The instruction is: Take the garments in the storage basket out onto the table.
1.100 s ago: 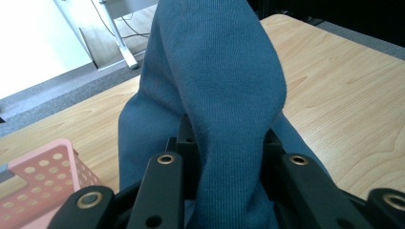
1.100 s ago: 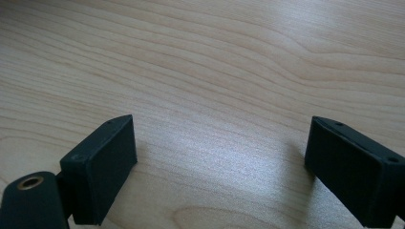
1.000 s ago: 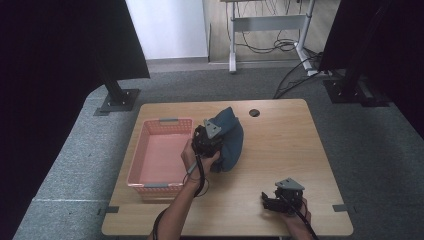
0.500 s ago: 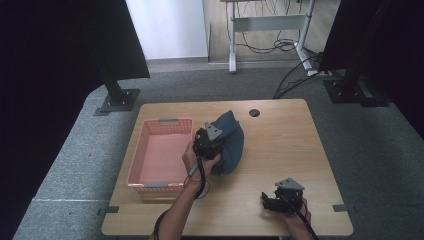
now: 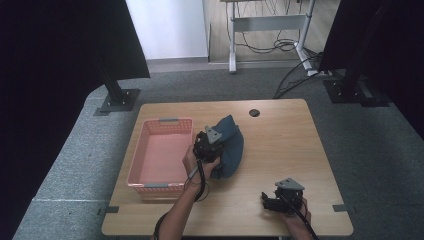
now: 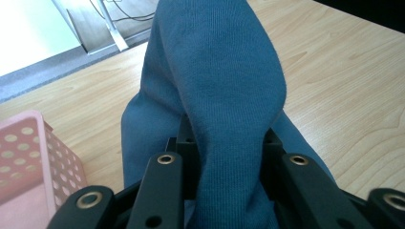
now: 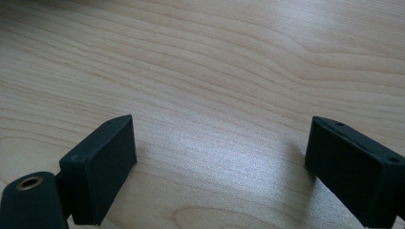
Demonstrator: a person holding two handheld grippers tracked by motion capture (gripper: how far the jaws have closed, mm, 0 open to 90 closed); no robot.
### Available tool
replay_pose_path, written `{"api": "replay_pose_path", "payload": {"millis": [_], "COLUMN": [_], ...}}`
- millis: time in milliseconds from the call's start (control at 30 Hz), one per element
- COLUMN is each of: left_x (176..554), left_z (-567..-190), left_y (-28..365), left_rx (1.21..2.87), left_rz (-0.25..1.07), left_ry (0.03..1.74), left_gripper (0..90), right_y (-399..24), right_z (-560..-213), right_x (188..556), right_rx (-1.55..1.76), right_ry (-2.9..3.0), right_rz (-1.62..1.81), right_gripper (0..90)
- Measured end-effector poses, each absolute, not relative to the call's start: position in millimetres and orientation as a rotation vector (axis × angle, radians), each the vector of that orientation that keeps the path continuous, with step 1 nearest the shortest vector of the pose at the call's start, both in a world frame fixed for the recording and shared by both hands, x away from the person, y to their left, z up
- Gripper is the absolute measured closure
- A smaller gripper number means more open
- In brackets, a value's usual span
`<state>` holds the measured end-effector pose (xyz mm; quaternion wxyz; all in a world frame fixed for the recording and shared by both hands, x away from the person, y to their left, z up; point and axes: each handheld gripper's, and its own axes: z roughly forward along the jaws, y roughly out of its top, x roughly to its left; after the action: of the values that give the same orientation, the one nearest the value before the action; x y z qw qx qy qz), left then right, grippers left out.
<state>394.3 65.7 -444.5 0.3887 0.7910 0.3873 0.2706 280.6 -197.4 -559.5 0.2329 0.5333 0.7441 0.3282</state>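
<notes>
A dark blue knitted cloth (image 5: 231, 145) lies bunched in the middle of the wooden table (image 5: 280, 145), just right of a pink perforated basket (image 5: 161, 155). My left gripper (image 5: 207, 142) is at the cloth's left side, and in the left gripper view a thick fold of the cloth (image 6: 224, 95) is pinched between its jaws. My right gripper (image 5: 281, 196) rests near the table's front right edge. Its jaws stand wide apart over bare wood (image 7: 219, 119) with nothing between them.
The basket looks empty inside. A round cable hole (image 5: 254, 112) sits near the table's far edge. Black stand bases (image 5: 117, 101) rest on the grey carpet beyond the table, and a desk frame with cables (image 5: 270, 25) stands farther back.
The left gripper and the cloth have shifted only slightly. The right gripper has stayed put.
</notes>
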Motion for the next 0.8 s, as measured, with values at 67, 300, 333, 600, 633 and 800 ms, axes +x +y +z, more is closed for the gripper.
{"api": "replay_pose_path", "payload": {"millis": [67,300,333,600,633,800], "left_x": [394.5,395.1,395.1,396.4,396.5,396.8], "left_z": [-446.4,-452.8,-454.0,-461.3,-461.9,-464.5], "left_y": [66.1,67.0,66.9,67.1,67.3,67.8], "left_rx": [2.016,2.027,2.026,2.040,2.041,2.045], "left_rz": [0.685,0.673,0.671,0.660,0.660,0.658], "left_ry": [0.989,0.998,1.003,1.014,1.016,1.019], "left_gripper": [71.4,71.4,71.4,71.4,71.4,71.4], "right_y": [-197.5,-197.6,-197.5,-197.3,-197.4,-197.4], "right_z": [-559.6,-559.6,-559.6,-559.5,-559.5,-559.5], "right_x": [280.7,280.7,280.7,280.5,280.5,280.5], "right_rx": [1.464,1.464,1.464,1.466,1.466,1.466], "right_ry": [2.044,2.044,2.044,2.044,2.044,2.044], "right_rz": [0.901,0.901,0.901,0.901,0.901,0.901], "right_gripper": [9.5,9.5,9.5,9.5,9.5,9.4]}}
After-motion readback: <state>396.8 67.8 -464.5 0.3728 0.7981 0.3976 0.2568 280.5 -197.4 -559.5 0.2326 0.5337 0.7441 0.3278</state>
